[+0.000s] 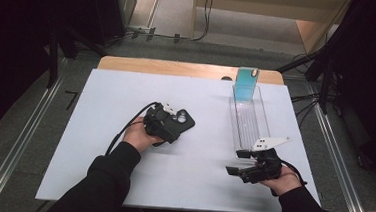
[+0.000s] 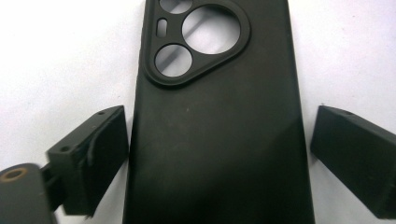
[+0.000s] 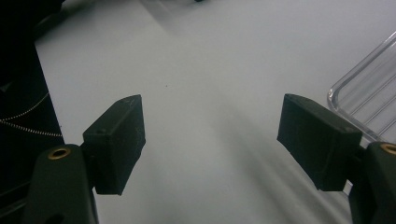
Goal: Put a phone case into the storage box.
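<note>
On the white desk [image 1: 99, 130] a black phone case [image 2: 219, 140] lies flat with its back up, left of the desk's middle, its camera cut-outs at the far end. The left tongs [image 1: 177, 123] sit low over it, held in the person's left hand [image 1: 136, 135]; in the left gripper view the case lies between the 2 black jaws, the left jaw just beside the case's edge and the right jaw a little apart from it, so the tongs are released and straddling the case, not clenched on it. The right tongs [image 1: 237, 162] rest near the desk's front right, held in the right hand [image 1: 283, 180], pointing left; their jaws stand well apart with bare desk between them, so they are released and hold nothing. Just beyond them a clear plastic tray [image 1: 262, 124] runs lengthwise toward the back of the desk, and a teal phone case [image 1: 246, 84] stands upright at the tray's far end.
</note>
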`<state>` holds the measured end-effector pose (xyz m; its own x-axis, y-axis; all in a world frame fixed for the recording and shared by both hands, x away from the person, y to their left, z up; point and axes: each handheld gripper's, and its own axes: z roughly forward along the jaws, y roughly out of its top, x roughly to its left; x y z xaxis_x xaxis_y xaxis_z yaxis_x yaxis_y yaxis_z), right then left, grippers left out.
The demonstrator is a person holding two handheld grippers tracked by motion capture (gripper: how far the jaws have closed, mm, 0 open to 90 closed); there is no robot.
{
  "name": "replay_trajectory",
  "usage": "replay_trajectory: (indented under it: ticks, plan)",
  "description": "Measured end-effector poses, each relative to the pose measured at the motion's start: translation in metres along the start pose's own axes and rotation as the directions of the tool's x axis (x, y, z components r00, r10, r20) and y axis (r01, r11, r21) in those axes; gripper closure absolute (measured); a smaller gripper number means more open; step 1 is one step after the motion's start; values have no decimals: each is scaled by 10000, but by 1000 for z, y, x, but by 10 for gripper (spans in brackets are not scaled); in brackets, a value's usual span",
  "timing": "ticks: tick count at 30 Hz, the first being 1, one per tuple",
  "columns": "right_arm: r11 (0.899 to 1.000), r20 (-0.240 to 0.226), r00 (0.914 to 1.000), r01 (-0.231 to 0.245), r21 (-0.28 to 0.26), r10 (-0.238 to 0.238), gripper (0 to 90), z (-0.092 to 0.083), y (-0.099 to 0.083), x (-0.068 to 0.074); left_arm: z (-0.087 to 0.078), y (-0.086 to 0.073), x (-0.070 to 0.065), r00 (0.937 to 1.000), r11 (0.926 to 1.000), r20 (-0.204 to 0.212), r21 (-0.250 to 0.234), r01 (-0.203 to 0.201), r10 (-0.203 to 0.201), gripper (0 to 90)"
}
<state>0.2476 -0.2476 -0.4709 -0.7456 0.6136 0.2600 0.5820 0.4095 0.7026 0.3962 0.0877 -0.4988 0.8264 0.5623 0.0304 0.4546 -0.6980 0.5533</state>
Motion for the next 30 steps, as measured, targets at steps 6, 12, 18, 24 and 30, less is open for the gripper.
replay_trajectory:
  ticks: [6, 12, 18, 24, 30]
  plan:
    - [10000, 32, 10000, 39, -47, -39, 213, 0, 0, 1, 0, 0, 0, 10000, 10000, -24, -57, 57, -57, 139]
    - [9999, -16, 10000, 98, -58, -98, 213, 0, 0, 2, -2, 0, 3, 9996, 9997, 123, -58, 255, -254, 157]
    - [9999, -28, 9999, 117, -104, -117, 213, 0, 0, 2, -9, 0, 9, 9973, 9976, 364, -230, 648, -640, 159]
    - [9993, -80, 9998, 161, -332, -163, 213, -1, 0, 2, -26, 4, 12, 9929, 9931, 685, -592, 1009, -968, 159]
    - [9975, -130, 9996, 248, -668, -257, 209, -2, 2, 4, -46, 7, 12, 9889, 9890, 974, -861, 1204, -1120, 158]
